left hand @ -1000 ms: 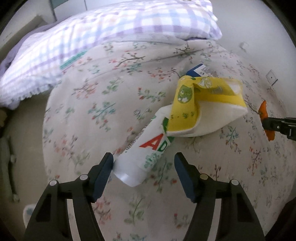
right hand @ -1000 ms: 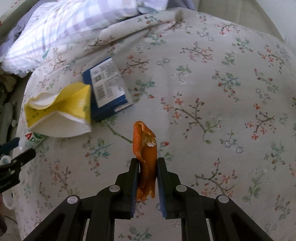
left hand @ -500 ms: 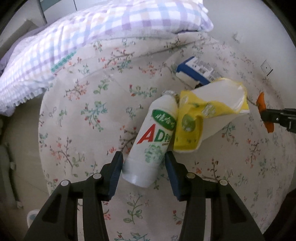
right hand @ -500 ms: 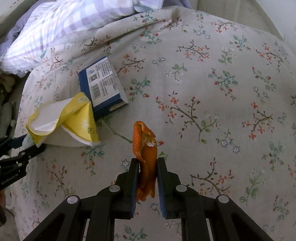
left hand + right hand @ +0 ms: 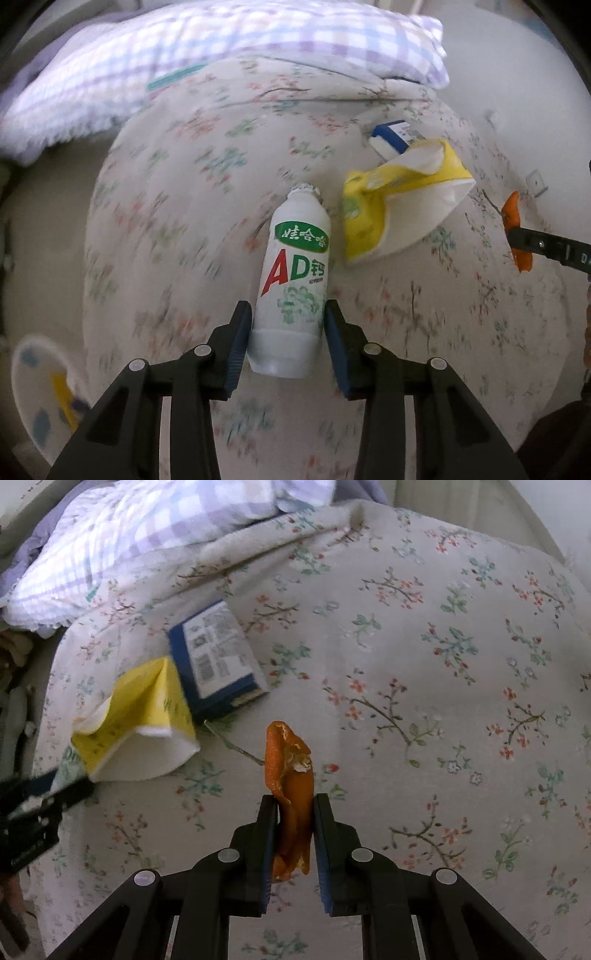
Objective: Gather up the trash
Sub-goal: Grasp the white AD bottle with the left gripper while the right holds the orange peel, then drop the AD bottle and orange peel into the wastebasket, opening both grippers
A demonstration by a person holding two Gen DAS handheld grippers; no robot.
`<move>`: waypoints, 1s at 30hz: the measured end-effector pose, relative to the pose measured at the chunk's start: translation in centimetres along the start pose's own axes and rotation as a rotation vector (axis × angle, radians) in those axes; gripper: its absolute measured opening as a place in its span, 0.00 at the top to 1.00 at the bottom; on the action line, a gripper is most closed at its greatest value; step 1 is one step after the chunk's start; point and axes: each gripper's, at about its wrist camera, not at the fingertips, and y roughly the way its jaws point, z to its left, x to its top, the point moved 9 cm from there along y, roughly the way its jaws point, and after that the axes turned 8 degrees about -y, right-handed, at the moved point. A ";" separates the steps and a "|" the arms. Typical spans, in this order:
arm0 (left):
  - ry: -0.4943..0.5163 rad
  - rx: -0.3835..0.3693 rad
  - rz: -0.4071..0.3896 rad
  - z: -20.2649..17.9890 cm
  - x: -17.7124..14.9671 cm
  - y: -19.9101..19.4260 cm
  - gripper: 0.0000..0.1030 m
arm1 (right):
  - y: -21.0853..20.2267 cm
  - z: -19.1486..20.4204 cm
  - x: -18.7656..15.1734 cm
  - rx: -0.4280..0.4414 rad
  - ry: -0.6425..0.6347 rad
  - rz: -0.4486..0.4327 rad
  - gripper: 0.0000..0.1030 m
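My left gripper (image 5: 288, 325) is shut on a white AD milk bottle (image 5: 295, 273) and holds it above the floral bedspread (image 5: 184, 206). A yellow and white crumpled wrapper (image 5: 399, 206) lies just right of the bottle, with a blue box (image 5: 393, 134) behind it. My right gripper (image 5: 294, 812) is shut on an orange peel (image 5: 290, 771), held upright over the bed. In the right wrist view the wrapper (image 5: 140, 720) and the blue box (image 5: 216, 653) lie to the left, and the left gripper's fingers (image 5: 44, 801) show at the left edge.
A purple checked pillow (image 5: 221, 48) lies at the head of the bed, also in the right wrist view (image 5: 147, 528). The bed edge drops to the floor at left. A white patterned object (image 5: 44, 387) is at the lower left. The right gripper with the peel (image 5: 515, 229) shows at the right.
My left gripper closed on the bottle and pulled it free from under the yellow wrapper, which shifted to the right. My right gripper keeps holding the peel, nearly still.
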 end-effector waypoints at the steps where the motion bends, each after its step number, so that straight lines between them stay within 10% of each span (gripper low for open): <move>1: -0.019 -0.004 -0.006 0.6 -0.7 -0.6 0.60 | -0.1 0.5 0.0 0.007 -0.003 -0.003 0.83; 30: -0.428 0.053 -0.146 19.5 -10.6 -11.3 0.61 | 1.2 19.3 -2.1 0.080 -0.276 0.011 0.83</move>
